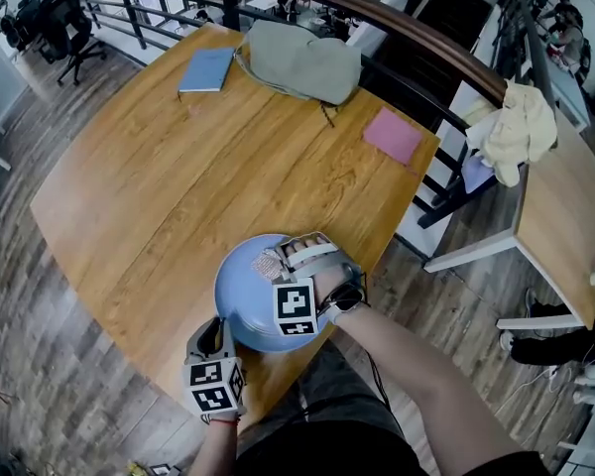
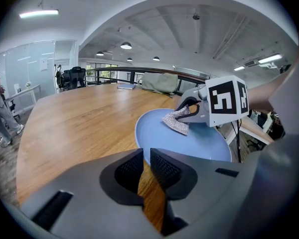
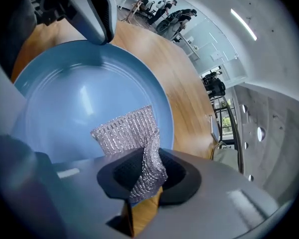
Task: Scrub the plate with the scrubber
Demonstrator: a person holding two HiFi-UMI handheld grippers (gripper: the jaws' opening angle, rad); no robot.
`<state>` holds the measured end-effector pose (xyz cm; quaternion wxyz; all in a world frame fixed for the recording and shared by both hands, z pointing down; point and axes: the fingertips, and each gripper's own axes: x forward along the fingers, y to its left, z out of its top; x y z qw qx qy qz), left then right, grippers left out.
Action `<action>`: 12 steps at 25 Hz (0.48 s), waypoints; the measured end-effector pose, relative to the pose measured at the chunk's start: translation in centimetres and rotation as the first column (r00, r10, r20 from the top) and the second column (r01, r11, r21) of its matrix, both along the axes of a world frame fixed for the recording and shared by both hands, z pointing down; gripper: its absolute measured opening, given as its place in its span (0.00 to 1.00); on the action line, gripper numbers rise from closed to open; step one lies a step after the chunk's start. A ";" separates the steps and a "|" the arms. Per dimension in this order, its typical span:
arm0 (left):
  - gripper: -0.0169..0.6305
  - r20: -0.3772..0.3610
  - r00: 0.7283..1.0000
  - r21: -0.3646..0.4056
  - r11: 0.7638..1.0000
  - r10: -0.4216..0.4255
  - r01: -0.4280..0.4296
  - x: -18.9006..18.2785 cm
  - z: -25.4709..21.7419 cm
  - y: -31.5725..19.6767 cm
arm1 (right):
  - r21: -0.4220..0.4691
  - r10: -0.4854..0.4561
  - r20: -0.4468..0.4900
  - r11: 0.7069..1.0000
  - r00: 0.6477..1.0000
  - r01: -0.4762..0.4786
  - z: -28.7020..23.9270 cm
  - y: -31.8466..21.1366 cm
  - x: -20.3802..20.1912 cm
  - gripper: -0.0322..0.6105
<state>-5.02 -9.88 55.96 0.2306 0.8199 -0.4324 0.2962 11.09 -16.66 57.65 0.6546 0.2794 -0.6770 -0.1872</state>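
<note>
Scrubbing is judged in hand: the plate [image 2: 189, 143] is clamped at its rim by the left gripper [image 2: 145, 166], the scrubber [image 3: 124, 133] by the right gripper [image 3: 142, 171]; firm sweeps are needed next.

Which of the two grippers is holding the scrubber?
The right gripper: its jaws pinch the silvery mesh scrubber over the round blue plate. The left gripper clamps only the plate's rim.

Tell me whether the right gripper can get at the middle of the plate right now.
Probably yes. The right gripper holds the scrubber right over the plate, whose blue middle lies bare. The left gripper pinches only the rim, off to one side.
</note>
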 end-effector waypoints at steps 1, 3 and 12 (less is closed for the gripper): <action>0.09 -0.003 1.000 -0.002 1.000 0.000 0.000 0.1 0.0 0.0 | -0.005 0.010 -0.003 1.000 1.000 -0.010 0.0 0.6 0.4 0.17; 0.09 -0.006 1.000 -0.002 1.000 0.002 -0.002 0.4 0.0 -0.2 | -0.012 0.021 -0.017 1.000 1.000 -0.021 0.0 1.8 0.9 0.17; 0.09 -0.015 1.000 -0.009 1.000 0.015 -0.015 0.5 0.1 -0.1 | -0.065 -0.128 -0.161 0.991 0.979 0.119 0.3 7.7 -1.9 0.17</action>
